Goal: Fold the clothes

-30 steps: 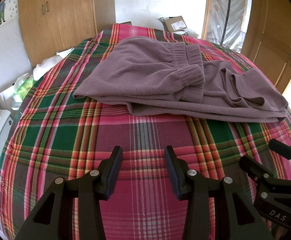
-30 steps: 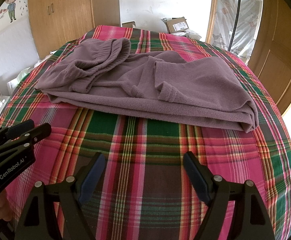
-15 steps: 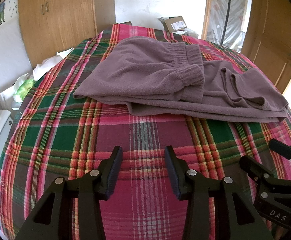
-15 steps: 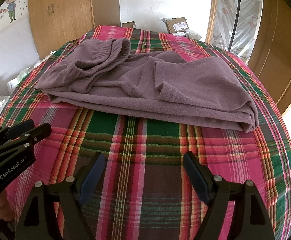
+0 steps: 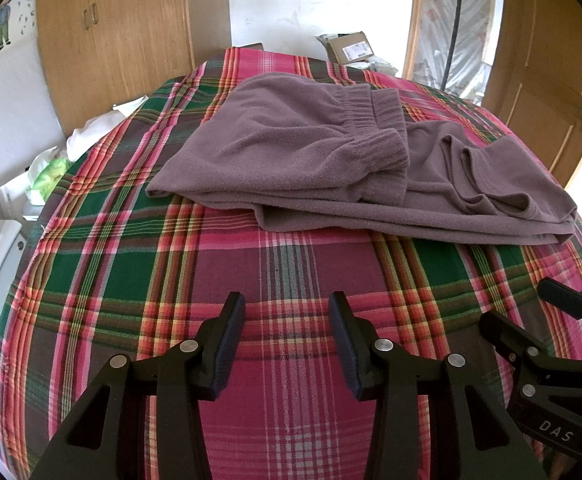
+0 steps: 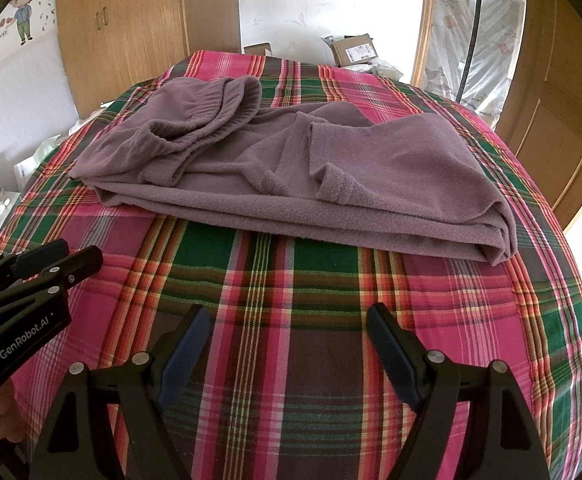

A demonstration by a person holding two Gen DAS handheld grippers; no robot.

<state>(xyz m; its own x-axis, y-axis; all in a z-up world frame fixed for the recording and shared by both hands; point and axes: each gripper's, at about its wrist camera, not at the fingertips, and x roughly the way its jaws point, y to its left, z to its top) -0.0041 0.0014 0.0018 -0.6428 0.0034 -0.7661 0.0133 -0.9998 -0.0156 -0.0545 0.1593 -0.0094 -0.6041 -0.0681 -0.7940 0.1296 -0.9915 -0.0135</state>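
Nothing moved: trousers (image 5: 299, 152) on plaid bedspread (image 5: 131, 272), apparently folded.

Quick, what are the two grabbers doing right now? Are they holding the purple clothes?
Left gripper: open, holding nothing, above the plaid bedspread.
Right gripper: open wide, holding nothing.
The purple clothes lie untouched ahead of both.

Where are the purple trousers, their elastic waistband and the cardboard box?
purple trousers (image 6: 391, 168), right wrist view, flat leg fabric.
elastic waistband (image 5: 375, 152), left wrist view, gathered ribbing.
cardboard box (image 5: 349, 46), left wrist view, labelled side.
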